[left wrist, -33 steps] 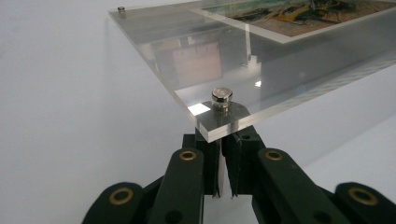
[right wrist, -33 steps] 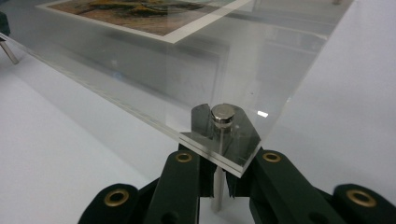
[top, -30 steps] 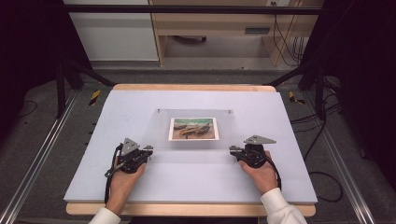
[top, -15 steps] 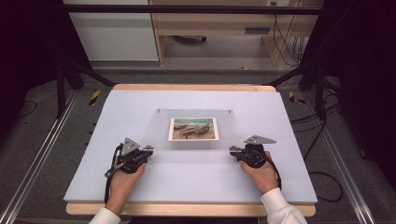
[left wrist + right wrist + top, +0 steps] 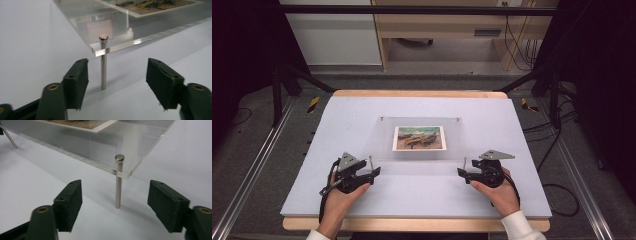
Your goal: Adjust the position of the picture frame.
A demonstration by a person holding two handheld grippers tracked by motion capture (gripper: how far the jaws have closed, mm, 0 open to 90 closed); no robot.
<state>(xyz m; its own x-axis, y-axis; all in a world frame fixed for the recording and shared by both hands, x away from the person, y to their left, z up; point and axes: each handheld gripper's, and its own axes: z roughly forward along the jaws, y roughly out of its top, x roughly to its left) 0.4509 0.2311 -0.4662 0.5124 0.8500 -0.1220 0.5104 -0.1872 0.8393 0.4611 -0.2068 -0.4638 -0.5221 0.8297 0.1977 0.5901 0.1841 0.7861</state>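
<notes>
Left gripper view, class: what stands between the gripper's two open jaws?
A metal pin stands upright between them, untouched, passing through the corner of the clear acrylic panel. The left gripper is open around it.

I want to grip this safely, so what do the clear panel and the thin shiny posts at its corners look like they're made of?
The clear flat panel looks like glossy acrylic, possibly glass: see-through, with bright polished edges and reflections. The thin shiny corner post looks like polished metal, probably steel: silvery, mirror-like, with a flat cap. The post in the right gripper view looks the same.
</notes>
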